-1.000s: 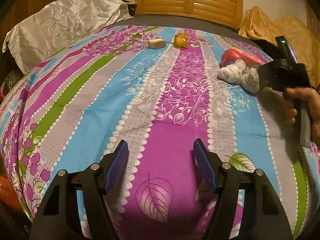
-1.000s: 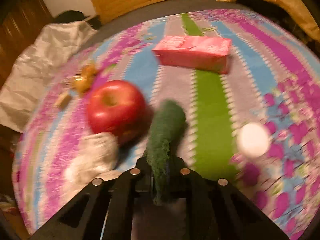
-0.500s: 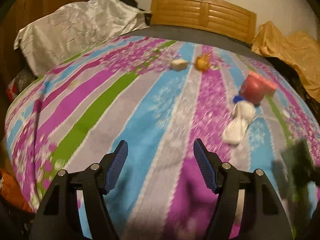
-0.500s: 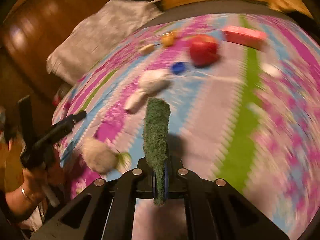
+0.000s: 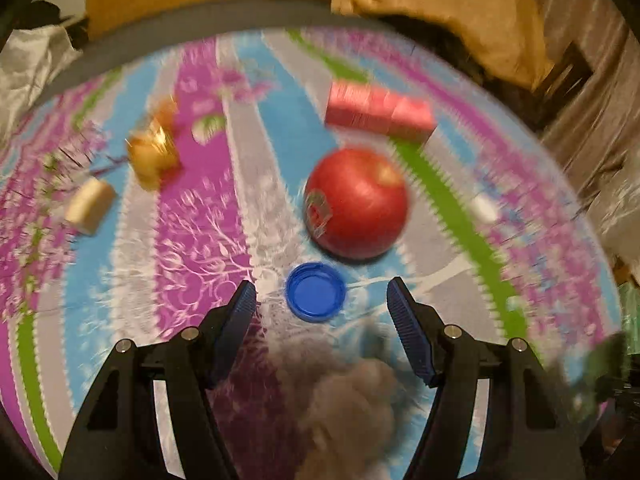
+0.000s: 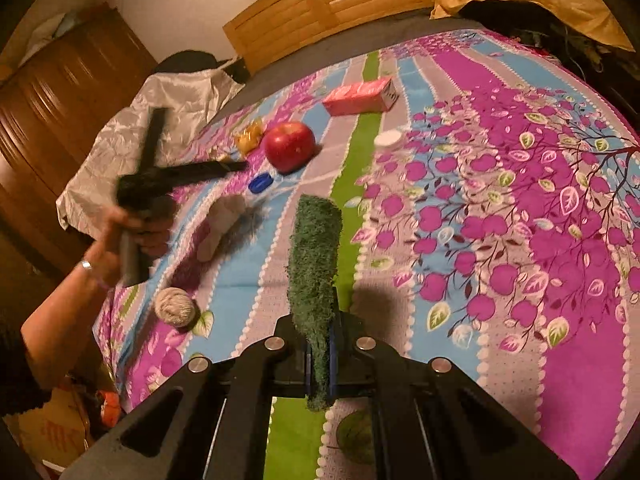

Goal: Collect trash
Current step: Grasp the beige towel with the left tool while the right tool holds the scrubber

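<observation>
My left gripper is open over the striped bedspread, with a blue bottle cap lying between its fingertips and crumpled white tissue under its jaws. A red apple sits just beyond the cap. My right gripper is shut on a green scouring pad, held upright above the bed. In the right wrist view the left gripper hovers by the cap, the tissue and the apple.
A pink carton, a gold wrapper, a beige block and a white cap lie on the bed. A ball of yarn sits near the bed's left edge. A wooden headboard and a grey pillow are behind.
My left gripper has swung right and forward, down to the blue cap near the apple. My right gripper has pulled back with the green pad still in it.
</observation>
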{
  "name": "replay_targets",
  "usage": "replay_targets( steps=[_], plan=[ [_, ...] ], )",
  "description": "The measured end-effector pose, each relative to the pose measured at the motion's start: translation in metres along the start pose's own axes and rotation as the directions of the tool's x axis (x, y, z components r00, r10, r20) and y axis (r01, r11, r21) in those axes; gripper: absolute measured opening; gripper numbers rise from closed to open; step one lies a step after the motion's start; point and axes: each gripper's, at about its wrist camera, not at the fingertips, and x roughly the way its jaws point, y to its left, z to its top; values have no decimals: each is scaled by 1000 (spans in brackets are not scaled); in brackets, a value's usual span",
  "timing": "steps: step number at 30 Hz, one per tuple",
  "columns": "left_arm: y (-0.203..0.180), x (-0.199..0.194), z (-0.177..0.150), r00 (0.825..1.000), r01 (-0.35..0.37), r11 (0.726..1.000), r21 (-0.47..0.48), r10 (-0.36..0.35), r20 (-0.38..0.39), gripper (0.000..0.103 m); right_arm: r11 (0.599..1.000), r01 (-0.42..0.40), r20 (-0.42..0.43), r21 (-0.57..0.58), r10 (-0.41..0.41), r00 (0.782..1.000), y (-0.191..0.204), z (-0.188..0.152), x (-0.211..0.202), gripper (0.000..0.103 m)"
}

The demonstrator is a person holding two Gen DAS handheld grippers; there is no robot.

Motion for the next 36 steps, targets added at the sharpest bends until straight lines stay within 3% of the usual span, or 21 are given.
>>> replay_targets(
  steps=[3,5,9,12,14,16,18,19,21,23,25,28,29,30,32,36],
  plan=[
    [3,25,-2,997,-11,1000,3,11,-75,61,1000,3,-1,15,-3,1000,-3,1,0,7],
    [-4,27,-3,998,-35,998,52,38,-57,61,1000,1,-1,25,-1,1000,-5,-1,1,7],
    [-8,29,-2,997,-51,996,73,55,-53,53,999,-7,1,33,7,1000,-3,-4,2,7],
    [-7,23,-1,997,-59,995,77,62,-49,53,1000,-8,-5,28,8,1000,0,-6,3,7],
    [5,-13,1,995,-76,996,48,73,61,53,1000,-7,-3,25,7,1000,1,-7,-1,7],
    [25,-60,-4,982,-33,999,-22,37,186,55,1000,-3,6,22,3,1000,0,-6,-5,7],
    [35,-103,-24,957,-1,999,-45,14,289,75,999,-6,17,35,5,1000,-4,-6,-10,7],
    [38,-125,-43,947,5,1000,-30,5,321,77,999,-4,22,40,3,1000,-6,-6,-11,7],
    [33,-146,-79,952,38,998,41,-49,304,78,999,-5,27,47,4,1000,-9,-7,-13,7],
    [17,-146,-117,968,40,990,132,-71,242,78,999,-8,24,52,7,1000,-9,-8,-13,7],
    [-3,-128,-148,987,24,978,209,-56,152,78,999,-8,18,48,7,1000,-5,-10,-12,7],
    [-29,-96,-176,997,16,955,298,-39,69,78,1000,-5,14,27,5,1000,6,-12,-14,7],
    [-33,-87,-179,997,-10,952,305,-15,79,68,1000,-4,16,20,4,1000,9,-12,-16,7],
    [-33,-78,-179,997,-23,958,285,1,77,45,1000,-1,21,10,1,1000,13,-12,-19,7],
    [-25,-69,-176,997,-3,985,175,-10,74,43,1000,6,37,-5,-6,999,19,-11,-28,7],
    [-32,-109,-184,983,12,992,123,-35,181,41,999,25,76,-33,-23,997,25,-11,-54,7]
  ],
)
